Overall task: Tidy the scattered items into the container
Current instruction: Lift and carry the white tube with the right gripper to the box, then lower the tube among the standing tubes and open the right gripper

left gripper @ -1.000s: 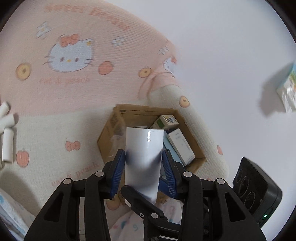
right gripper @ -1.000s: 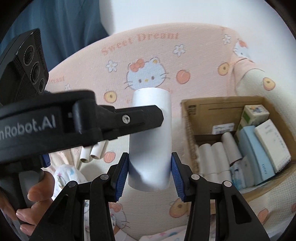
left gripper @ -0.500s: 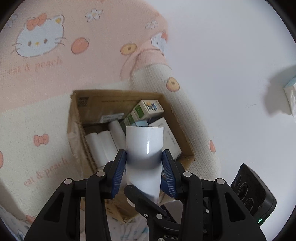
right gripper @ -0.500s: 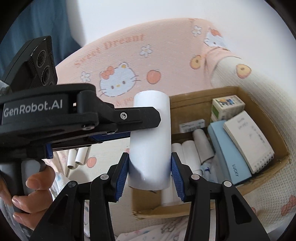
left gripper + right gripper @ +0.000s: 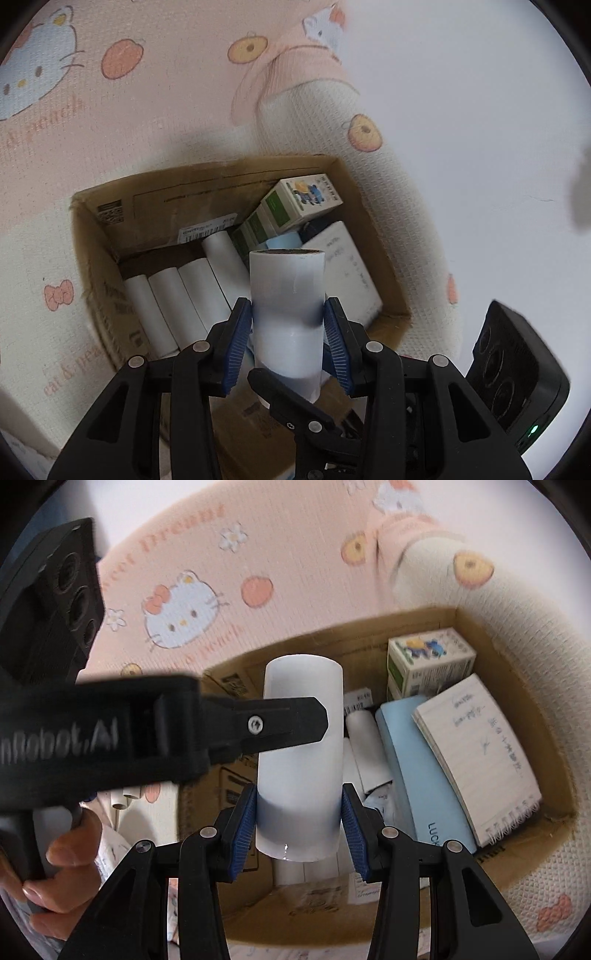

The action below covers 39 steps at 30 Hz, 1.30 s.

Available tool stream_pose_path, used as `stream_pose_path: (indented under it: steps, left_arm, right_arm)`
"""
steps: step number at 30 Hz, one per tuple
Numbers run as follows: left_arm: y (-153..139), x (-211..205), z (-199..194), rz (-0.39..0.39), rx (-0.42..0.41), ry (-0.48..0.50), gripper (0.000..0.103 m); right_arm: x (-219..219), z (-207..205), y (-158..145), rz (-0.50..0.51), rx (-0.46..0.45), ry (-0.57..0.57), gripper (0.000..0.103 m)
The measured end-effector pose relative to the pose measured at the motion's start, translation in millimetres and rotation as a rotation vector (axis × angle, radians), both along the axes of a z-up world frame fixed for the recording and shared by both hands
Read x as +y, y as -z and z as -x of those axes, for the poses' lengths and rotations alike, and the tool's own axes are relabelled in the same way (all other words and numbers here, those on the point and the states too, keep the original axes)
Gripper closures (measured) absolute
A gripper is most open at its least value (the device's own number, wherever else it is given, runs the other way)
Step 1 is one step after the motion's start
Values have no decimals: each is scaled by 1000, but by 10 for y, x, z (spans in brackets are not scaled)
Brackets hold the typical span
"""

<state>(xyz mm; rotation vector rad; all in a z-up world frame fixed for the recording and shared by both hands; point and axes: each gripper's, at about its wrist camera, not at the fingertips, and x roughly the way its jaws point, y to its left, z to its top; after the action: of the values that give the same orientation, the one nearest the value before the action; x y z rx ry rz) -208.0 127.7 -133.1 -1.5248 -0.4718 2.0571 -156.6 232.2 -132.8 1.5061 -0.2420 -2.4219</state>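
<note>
Left wrist: left gripper tilts downward, clamping white roll over cardboard box.

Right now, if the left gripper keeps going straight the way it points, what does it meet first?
Probably the white rolls lying in the cardboard box. The left gripper holds a white roll aimed into the box; depth is unclear.

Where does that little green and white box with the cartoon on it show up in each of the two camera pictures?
Left wrist view: the green and white box sits just above centre, at the cardboard box's far right corner.
Right wrist view: it is upper right, again in the far corner.
Shared landmark: the spiral notebook lying next to it.
</note>
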Motion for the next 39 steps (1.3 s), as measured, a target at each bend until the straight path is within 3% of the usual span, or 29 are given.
stream_pose_path:
  steps: [4,9,13,20,24,29,33,34,39]
  left_arm:
    - [244,83,149,26,-39,-19,59]
    - [557,40,313,-4,-125,-43,59]
    - [680,36,409,-28,-165,-71,59]
    - [924,164,594,28,-228,-101,59]
    - [1064,198,660,105,-234,-133,60]
    - [1158,133,707,76,-280,-199,60]
    - [1179,129,726,100,-315,-208,56]
    - [1183,116,722,83,-335,-210,55]
    - [1153,-14,671,-61,-404,-281,54]
  right_arm:
    - [-10,296,205,-51,-120,-58,61]
    - [-24,512,464,-76,-228,-98,60]
    - [-19,602,567,-107,-251,-117,60]
    - [42,750,692,-112,-310,-122,61]
    - [47,723,629,-151,-298,-119,61]
    - [164,641,455,-167,-249,-89,73]
    - [264,596,357,-228,-212,-71,74]
    - [281,587,340,-247,-197,-142,74]
    - [356,514,223,-194,-174,-143,74]
